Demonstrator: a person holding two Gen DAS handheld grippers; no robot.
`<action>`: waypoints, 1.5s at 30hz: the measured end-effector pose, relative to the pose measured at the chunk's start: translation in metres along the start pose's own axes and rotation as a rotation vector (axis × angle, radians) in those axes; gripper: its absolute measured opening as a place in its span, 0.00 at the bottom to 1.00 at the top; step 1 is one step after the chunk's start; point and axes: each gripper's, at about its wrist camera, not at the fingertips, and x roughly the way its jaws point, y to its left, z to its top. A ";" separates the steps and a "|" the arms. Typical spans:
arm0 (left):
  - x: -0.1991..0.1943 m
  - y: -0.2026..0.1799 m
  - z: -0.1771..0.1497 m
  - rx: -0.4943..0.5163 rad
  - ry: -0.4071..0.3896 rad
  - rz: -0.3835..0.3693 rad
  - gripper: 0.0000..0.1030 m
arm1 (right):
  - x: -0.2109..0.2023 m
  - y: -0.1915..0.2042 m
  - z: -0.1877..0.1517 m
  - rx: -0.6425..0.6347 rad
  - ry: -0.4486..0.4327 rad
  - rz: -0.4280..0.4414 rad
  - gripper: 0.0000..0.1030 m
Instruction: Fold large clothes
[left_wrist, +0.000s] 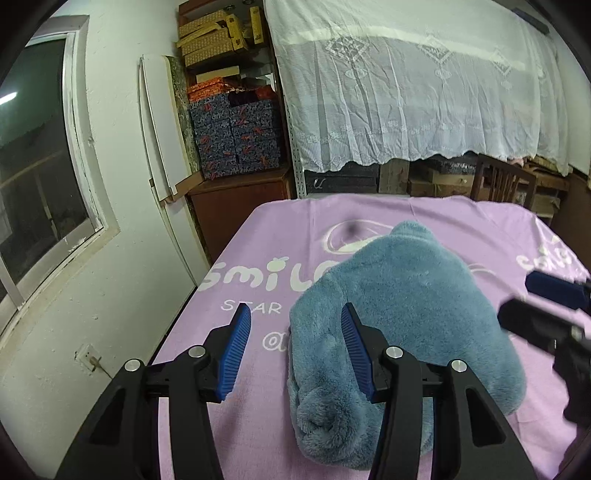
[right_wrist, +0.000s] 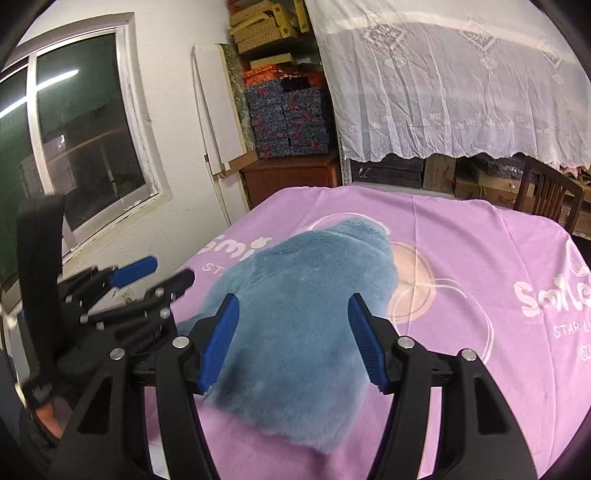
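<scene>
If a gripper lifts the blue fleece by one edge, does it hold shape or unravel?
The fleece would probably droop and unfold: it lies in a soft, rounded bundle with nothing pinning it. The thick pile suggests bulky but light. It likely won't slide easily on the purple sheet, since both are cloth.

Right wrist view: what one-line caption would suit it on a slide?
Open right gripper poised over a folded fluffy blue garment on a purple sheet, with the left gripper alongside.

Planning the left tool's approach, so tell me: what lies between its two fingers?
In the left wrist view, only bare purple sheet lies between the left tool's fingers; the blue fleece garment starts at its right finger.
</scene>
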 end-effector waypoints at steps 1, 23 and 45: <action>0.003 -0.002 -0.001 0.009 0.005 0.006 0.50 | 0.006 -0.004 0.003 0.011 0.009 0.003 0.58; 0.062 -0.027 -0.026 0.142 0.178 0.103 0.57 | 0.085 -0.076 -0.035 0.338 0.268 0.183 0.80; 0.118 0.043 -0.032 -0.500 0.471 -0.729 0.92 | 0.086 -0.098 -0.027 0.484 0.298 0.304 0.89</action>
